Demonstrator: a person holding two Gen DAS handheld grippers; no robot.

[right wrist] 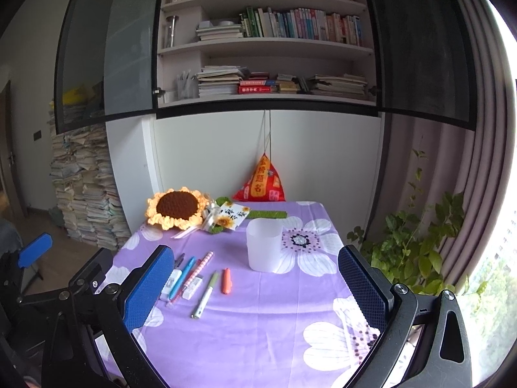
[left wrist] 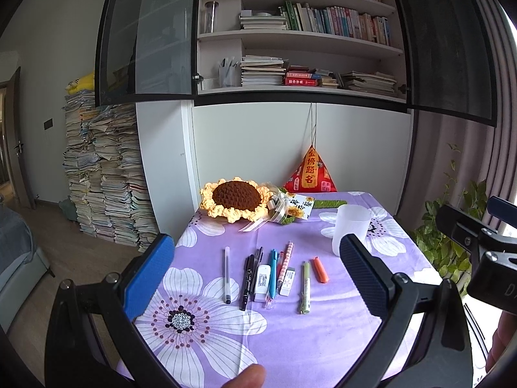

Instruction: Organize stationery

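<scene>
Several pens lie side by side on the purple flowered tablecloth (left wrist: pixel 290 339): a white gel pen (left wrist: pixel 227 274), a black marker (left wrist: pixel 246 283), a blue pen (left wrist: pixel 273 271), a pink checked pen (left wrist: pixel 285 266), a green pen (left wrist: pixel 306 287) and an orange highlighter (left wrist: pixel 320 269). A white correction tape (left wrist: pixel 261 283) and an eraser (left wrist: pixel 287 282) lie among them. A translucent white cup (left wrist: pixel 350 229) stands upright at the right; it also shows in the right wrist view (right wrist: pixel 264 245). My left gripper (left wrist: pixel 255 278) is open above the near table. My right gripper (right wrist: pixel 255 287) is open and empty.
A crocheted sunflower (left wrist: pixel 236 199) with a ribbon and card lies at the table's far edge, a red triangular pouch (left wrist: pixel 310 174) behind it. Stacks of books (left wrist: pixel 103 174) stand left on the floor. A leafy plant (right wrist: pixel 416 245) stands right of the table.
</scene>
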